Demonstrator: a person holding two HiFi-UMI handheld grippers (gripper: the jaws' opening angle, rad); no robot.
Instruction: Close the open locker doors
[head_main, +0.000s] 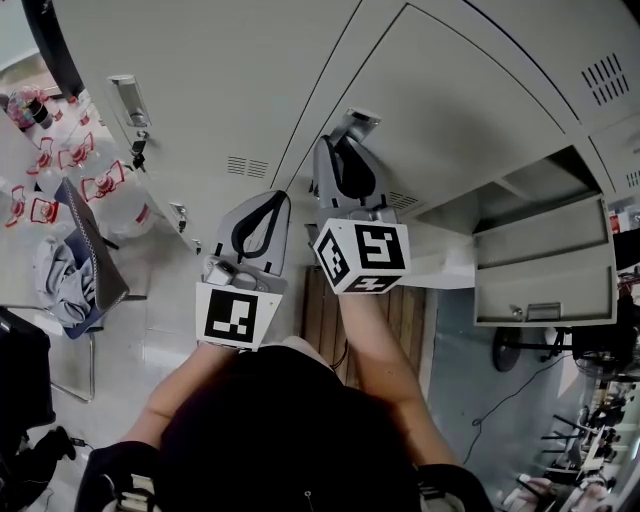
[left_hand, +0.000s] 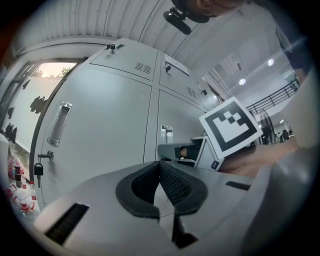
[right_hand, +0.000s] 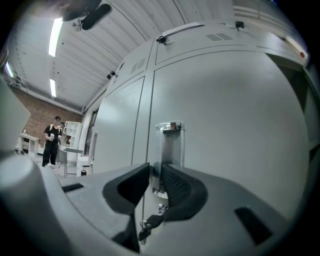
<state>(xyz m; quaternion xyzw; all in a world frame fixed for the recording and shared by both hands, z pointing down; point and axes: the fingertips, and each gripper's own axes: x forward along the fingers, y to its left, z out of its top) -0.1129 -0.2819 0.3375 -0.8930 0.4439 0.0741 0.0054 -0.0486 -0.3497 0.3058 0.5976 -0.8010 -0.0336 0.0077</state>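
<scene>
Locker door ahead of the right claw sits flush, judged closed. That claw stands narrowly apart around the door's handle, not pressing. Right of the handle, another locker door hangs open, yet to close. Left claw together, empty.

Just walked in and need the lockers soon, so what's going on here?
A person works two hand-held tongs at a bank of grey metal lockers. The right tongs, slightly apart, sit at the silver metal handle of a closed grey locker door; contact is unclear. The left tongs hang back, shut and empty. To the right, one grey locker door stands open.
</scene>
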